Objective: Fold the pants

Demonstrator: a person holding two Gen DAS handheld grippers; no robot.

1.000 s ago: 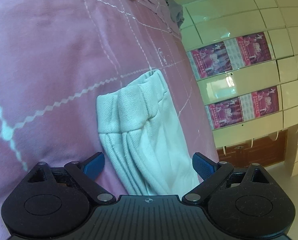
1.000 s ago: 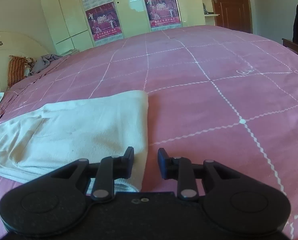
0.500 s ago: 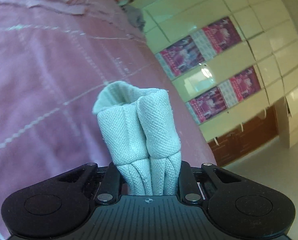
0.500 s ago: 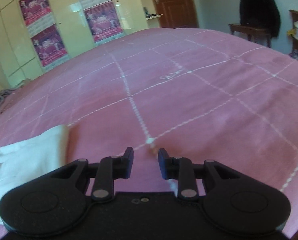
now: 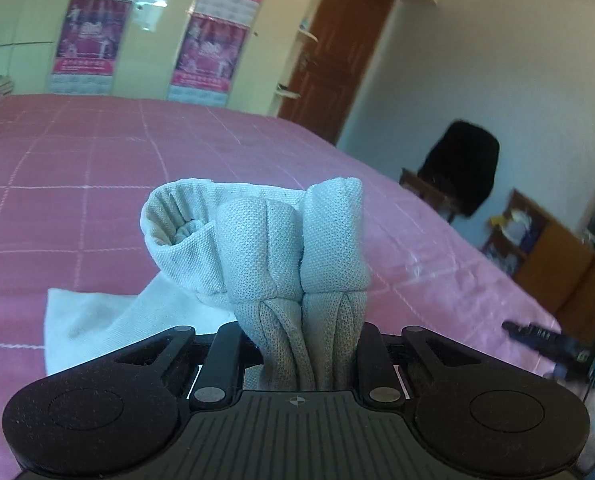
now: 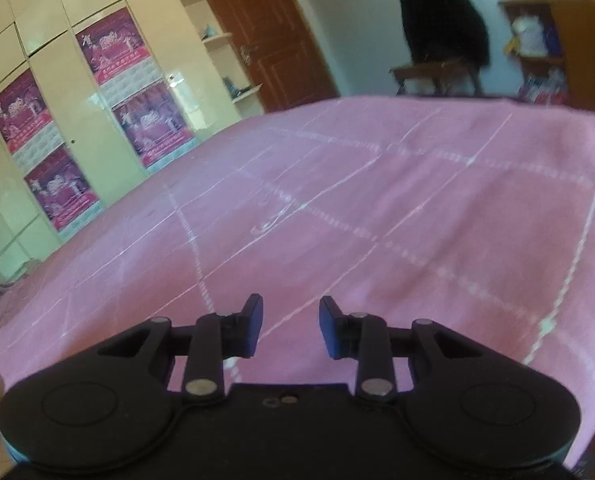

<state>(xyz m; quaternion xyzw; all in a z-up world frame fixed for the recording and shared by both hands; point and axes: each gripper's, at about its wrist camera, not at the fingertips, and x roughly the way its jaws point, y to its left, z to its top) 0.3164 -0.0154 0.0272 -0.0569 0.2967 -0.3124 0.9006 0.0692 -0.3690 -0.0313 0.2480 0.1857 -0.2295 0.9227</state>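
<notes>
A: In the left wrist view, what does the left claw point(image 5: 307, 344) have?

B: The pants point(image 5: 281, 252). Its jaws are nearly together, squeezing a thick bunch of pale grey-white fabric into vertical pleats. Above the pinch the cloth swells into two rounded rolls with a coarse, pebbly knit. At about ten o'clock from them a gathered, ribbed opening curls round like a cuff.

A: And the rest of the garment?

B: It trails down toward eight o'clock. A flat white panel lies on the bed point(image 5: 77, 184), smoother and brighter than the bunched part.

A: The bed itself?

B: A pink cover with thin white stitched lines in a square grid, some of them zigzag. Behind it, at twelve o'clock, stand glossy cream wardrobe doors point(image 5: 153, 28) with magenta posters, and a brown panelled door point(image 5: 329, 52) at one o'clock. A dark garment hangs over a wooden chair point(image 5: 459, 172) at three o'clock.

A: Now the right wrist view?

B: The right claw point(image 6: 290, 330) holds nothing. Its jaws are opening, with a clear gap between the flat blue pads point(image 6: 254, 328) and only pink cover showing through. No pants appear in this view. The grid lines look blurred.
</notes>
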